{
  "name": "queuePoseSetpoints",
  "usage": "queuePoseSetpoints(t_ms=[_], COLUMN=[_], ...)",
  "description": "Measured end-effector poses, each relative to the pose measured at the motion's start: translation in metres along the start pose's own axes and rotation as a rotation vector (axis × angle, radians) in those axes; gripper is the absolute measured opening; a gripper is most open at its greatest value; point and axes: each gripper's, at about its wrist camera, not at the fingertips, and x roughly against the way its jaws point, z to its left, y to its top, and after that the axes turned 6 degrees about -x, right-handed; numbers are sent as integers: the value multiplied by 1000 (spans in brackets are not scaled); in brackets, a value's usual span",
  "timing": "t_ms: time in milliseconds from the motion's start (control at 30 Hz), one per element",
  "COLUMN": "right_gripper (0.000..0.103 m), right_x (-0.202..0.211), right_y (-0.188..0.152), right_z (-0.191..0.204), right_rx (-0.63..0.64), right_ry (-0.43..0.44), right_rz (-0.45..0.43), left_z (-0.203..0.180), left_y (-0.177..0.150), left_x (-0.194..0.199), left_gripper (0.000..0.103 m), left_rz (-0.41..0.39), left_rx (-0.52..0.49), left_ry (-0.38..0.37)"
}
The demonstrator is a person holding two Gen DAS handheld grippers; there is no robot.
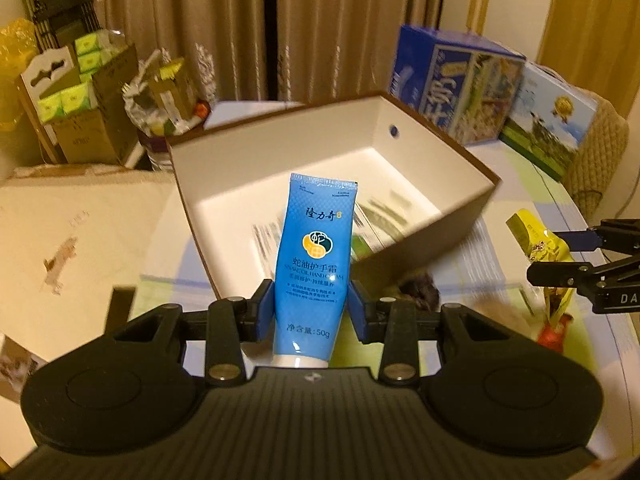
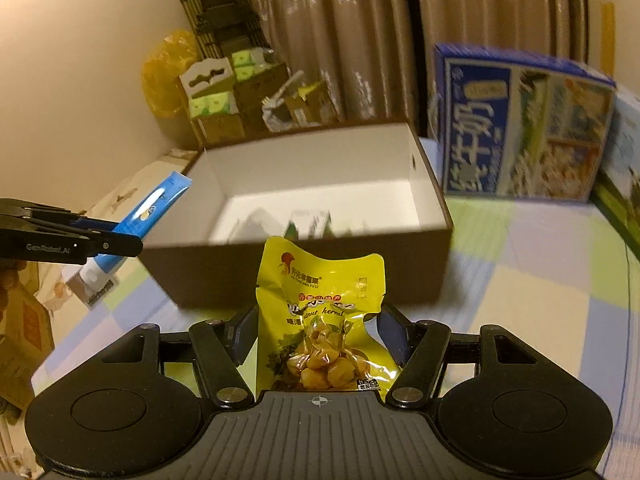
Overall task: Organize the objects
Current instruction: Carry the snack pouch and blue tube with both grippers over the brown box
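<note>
My left gripper (image 1: 312, 308) is shut on a blue hand cream tube (image 1: 314, 256), held upright with its white cap down, just in front of an open brown box (image 1: 436, 256) with a white inside. My right gripper (image 2: 318, 332) is shut on a yellow chestnut snack packet (image 2: 324, 320), also in front of the brown box (image 2: 304, 276). Some blurred printed items (image 2: 308, 222) lie on the box floor. In the left wrist view the right gripper (image 1: 580, 258) shows at the right edge with the packet (image 1: 538, 242). In the right wrist view the left gripper (image 2: 120, 232) shows at the left, holding the tube (image 2: 154, 208).
The table has a pastel checked cloth (image 2: 540, 280). Behind the box stands a blue milk carton (image 2: 516, 136), with a second printed carton (image 1: 548, 120) beside it. Cardboard boxes of green packets (image 1: 80, 92) and a black rack (image 2: 224, 12) stand at the back left by the curtains.
</note>
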Motion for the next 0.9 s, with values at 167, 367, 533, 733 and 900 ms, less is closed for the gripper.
queuePoseSetpoints(t_ms=[167, 367, 533, 733, 900], right_gripper=[61, 61, 61, 61, 61], right_x=[-23, -54, -80, -117, -150], right_y=[35, 76, 99, 114, 124], right_z=[1, 1, 0, -6, -13], right_rx=[14, 20, 12, -26, -65], right_ry=[17, 20, 8, -5, -15], right_rz=[-18, -37, -31, 13, 58], left_z=[14, 28, 39, 47, 52], left_y=[26, 52, 67, 80, 92], left_x=[-17, -46, -74, -109, -140], left_gripper=[34, 34, 34, 34, 34], left_rz=[-5, 13, 40, 89, 132], left_rx=[1, 13, 26, 27, 24], left_ry=[22, 29, 32, 27, 15])
